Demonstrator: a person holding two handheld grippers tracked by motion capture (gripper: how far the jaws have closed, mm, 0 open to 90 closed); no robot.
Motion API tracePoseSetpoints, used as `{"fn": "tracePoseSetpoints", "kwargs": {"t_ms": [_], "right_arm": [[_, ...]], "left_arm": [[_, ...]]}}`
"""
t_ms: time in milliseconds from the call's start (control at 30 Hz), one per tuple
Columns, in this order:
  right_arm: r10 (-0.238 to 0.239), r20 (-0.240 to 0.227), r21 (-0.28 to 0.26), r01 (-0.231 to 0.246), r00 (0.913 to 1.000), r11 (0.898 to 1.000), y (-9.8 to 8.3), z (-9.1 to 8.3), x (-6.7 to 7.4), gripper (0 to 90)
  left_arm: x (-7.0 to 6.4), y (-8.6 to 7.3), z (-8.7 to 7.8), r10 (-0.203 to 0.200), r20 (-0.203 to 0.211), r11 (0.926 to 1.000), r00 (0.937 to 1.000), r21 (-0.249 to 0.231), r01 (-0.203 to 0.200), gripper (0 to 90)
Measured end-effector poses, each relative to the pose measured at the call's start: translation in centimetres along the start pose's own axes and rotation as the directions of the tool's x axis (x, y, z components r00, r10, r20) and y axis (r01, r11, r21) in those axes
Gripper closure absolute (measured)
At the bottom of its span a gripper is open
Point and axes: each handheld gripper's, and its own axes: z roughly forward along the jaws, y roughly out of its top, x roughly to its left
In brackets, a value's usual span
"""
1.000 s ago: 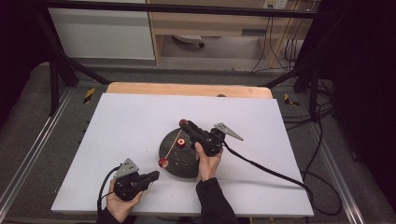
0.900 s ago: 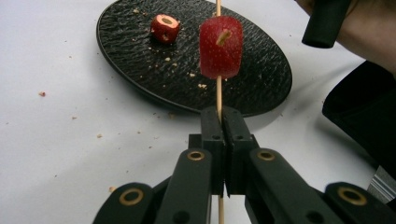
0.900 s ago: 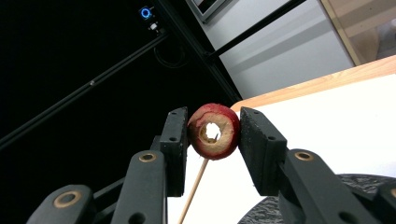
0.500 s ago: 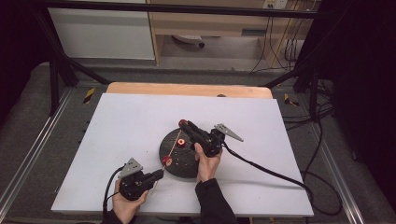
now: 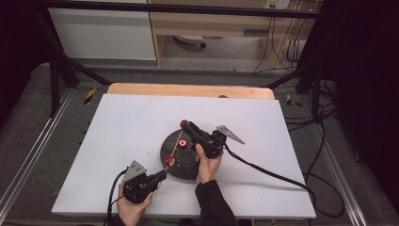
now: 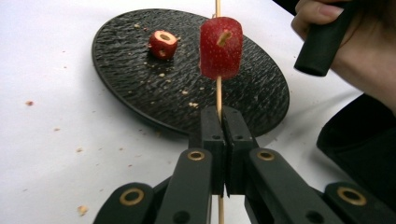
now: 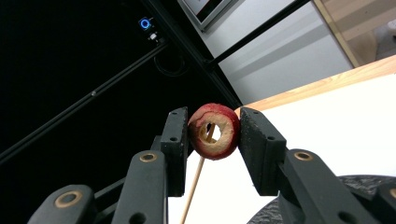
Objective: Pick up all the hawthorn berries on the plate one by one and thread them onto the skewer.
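Note:
A thin wooden skewer [image 6: 218,95] is clamped in my left gripper [image 6: 222,116], which is shut on its lower part. One red cored fruit piece [image 6: 221,46] is threaded on the skewer above the jaws. In the high view the left gripper [image 5: 161,175] sits at the near edge of the black plate [image 5: 188,167], with the skewer [image 5: 176,146] slanting up over it. My right gripper [image 7: 214,128] is shut on a second red ring-shaped piece [image 7: 219,140], and the skewer tip shows through its hole. A third piece [image 6: 163,43] lies on the plate [image 6: 140,88].
The plate stands mid-table on a white board [image 5: 131,127] scattered with crumbs [image 6: 82,210]. A wooden table edge [image 5: 188,90] runs behind it. The right hand [image 6: 359,56] hovers over the plate's right side. Cables [image 5: 282,176] trail off right.
My left gripper has crept slightly right toward the plate, carrying the skewer and its threaded piece. The right gripper has held its piece at nearly the same spot.

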Motion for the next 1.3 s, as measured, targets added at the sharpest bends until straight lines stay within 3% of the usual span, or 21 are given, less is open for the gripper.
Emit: {"fn": "tracePoseSetpoints", "kwargs": {"t_ms": [467,800,1300], "right_arm": [[0.001,-0.007,0.056,0.0,1.0,0.998,-0.7,-0.3,0.2,64.1],[-0.013,-0.019,0.092,0.015,0.9997,0.996,-0.9,-0.6,0.4,64.1],[-0.034,-0.015,0.135,0.035,0.9993,0.99,-0.8,-0.7,0.5,62.8]], "left_arm": [[0.5,2.5,1.4,-0.014,-0.003,0.9998,0.9999,-0.015,0.014,88.7],[0.7,4.2,2.2,0.012,0.005,0.9999,0.9999,-0.008,-0.012,88.6],[1.3,4.4,2.5,0.035,0.02,0.9994,0.9992,-0.005,-0.035,88.6]]}}
